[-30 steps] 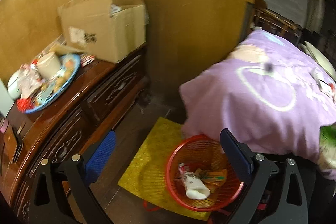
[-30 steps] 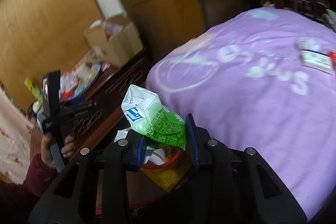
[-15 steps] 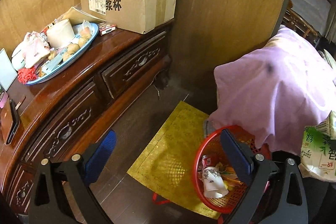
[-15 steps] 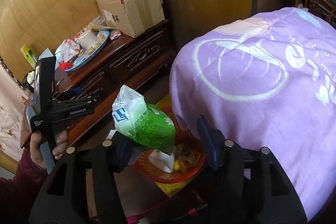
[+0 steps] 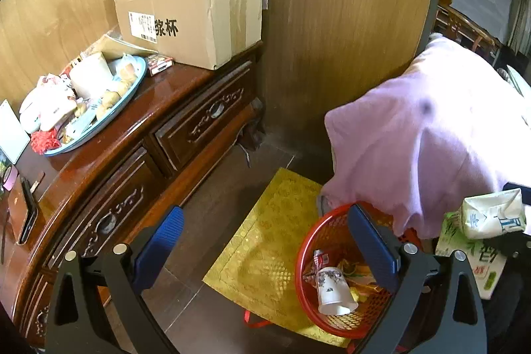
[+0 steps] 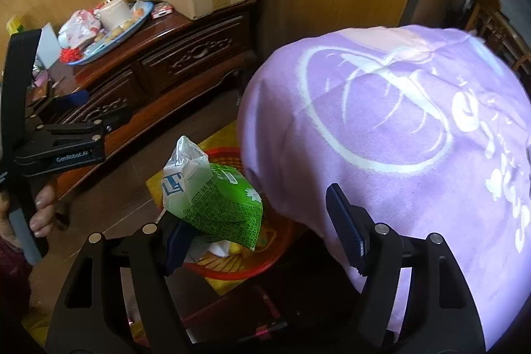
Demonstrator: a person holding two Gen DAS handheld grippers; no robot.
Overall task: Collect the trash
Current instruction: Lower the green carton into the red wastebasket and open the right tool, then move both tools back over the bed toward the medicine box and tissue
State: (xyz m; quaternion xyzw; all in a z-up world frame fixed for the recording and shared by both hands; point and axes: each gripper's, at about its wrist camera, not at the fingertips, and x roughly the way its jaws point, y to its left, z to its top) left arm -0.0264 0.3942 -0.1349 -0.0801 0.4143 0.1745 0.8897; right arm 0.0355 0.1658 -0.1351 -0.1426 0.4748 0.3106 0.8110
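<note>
Right gripper (image 6: 262, 228) is opening above the basket (image 6: 282, 241); where its jaws earlier clamped the carton (image 6: 212, 191), only the left pad touches now. Release is under way. Left gripper (image 5: 265, 241) gapes empty just beside the basket.

A dark carved wooden dresser (image 5: 139, 155) stands along the wood-panelled wall (image 5: 332, 38), bearing an open cardboard box (image 5: 199, 12) printed with black characters and, beside it, a blue-rimmed tray (image 5: 99, 118) heaped with food and wrappers. A phone (image 5: 25, 214) lies near the dresser's front edge. On the dark floor a yellow patterned mat (image 5: 265, 241) reaches up to a bed draped in a purple blanket (image 6: 398, 121) with white designs.
</note>
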